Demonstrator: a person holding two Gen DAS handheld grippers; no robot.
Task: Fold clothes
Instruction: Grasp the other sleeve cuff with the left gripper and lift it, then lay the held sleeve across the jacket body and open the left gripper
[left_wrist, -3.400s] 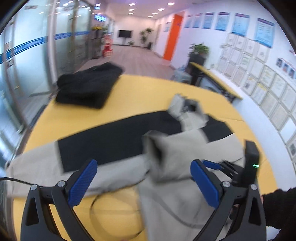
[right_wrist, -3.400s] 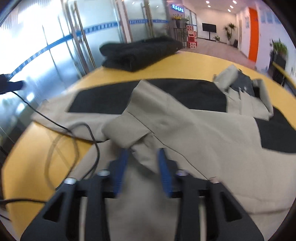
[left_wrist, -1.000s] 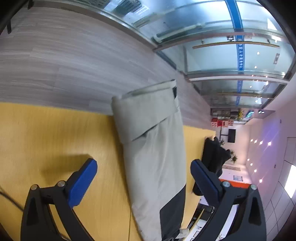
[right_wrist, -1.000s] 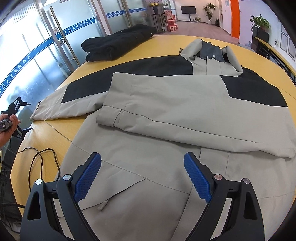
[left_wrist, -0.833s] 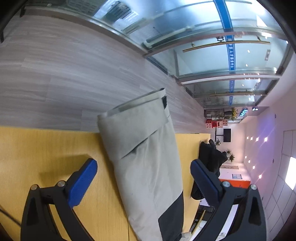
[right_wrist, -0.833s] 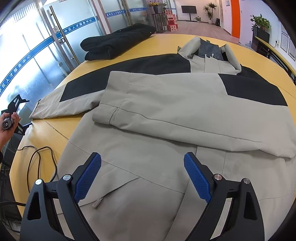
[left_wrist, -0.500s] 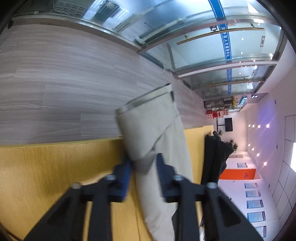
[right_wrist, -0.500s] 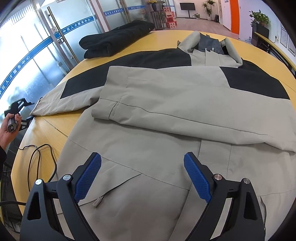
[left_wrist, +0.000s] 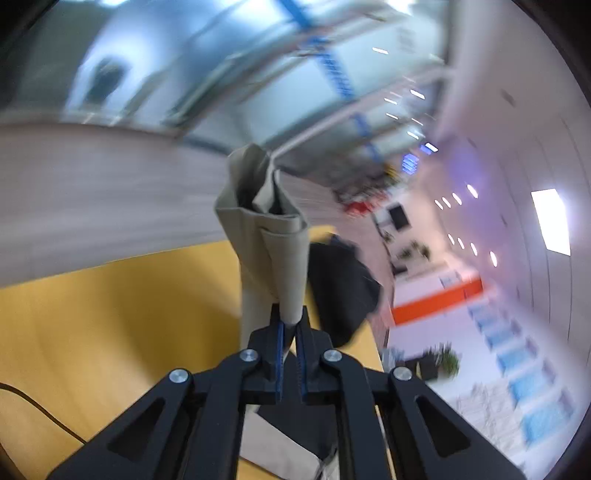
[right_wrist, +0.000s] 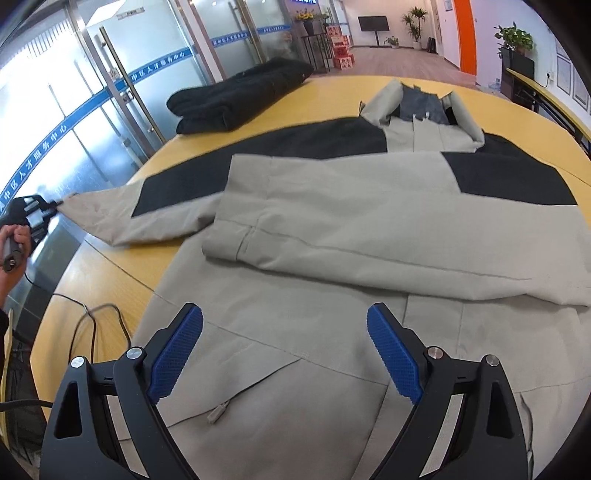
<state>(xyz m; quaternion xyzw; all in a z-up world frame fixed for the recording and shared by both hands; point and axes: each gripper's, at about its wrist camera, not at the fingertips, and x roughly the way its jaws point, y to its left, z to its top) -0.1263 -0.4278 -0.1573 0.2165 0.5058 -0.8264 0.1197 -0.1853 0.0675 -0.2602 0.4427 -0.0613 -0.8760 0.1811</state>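
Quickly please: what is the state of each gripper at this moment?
Left gripper: just closed, holding the beige jacket sleeve cuff.
Right gripper: open, holding nothing, above the beige-and-black jacket.

Bare yellow table (right_wrist: 110, 280) left of the jacket (right_wrist: 332, 295) is crossed by a black cable (right_wrist: 96, 314); folded black garment (right_wrist: 236, 96) blocks the far edge.

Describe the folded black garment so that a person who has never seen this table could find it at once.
Start from the round yellow table, where a large beige and black jacket lies spread out. Look past the jacket's collar toward the glass doors: the folded black garment lies there near the table's far edge. It alone is entirely black, folded into a thick bundle, and apart from the jacket.
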